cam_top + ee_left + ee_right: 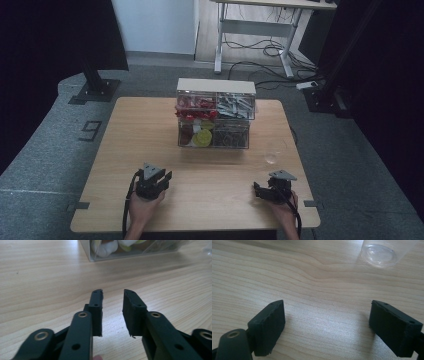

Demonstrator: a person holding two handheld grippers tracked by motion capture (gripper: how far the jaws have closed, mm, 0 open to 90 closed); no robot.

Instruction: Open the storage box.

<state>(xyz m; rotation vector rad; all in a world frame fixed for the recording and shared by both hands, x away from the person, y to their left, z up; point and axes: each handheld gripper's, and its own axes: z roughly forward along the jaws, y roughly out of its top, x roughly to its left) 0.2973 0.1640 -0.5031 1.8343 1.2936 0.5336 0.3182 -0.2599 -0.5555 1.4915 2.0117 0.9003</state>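
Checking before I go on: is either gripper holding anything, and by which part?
Nothing is held. The left gripper has a narrow bare gap between its jaws; the right gripper stands wide open over the table.

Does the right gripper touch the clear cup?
Apart. The right gripper view shows bare wood between the right gripper and the cup.

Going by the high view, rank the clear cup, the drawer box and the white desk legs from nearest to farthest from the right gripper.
From the right gripper:
1. Clear cup: just ahead of it, near the table's right edge.
2. Drawer box: mid-table, ahead and to the left.
3. White desk legs: on the floor beyond the table, at the back.
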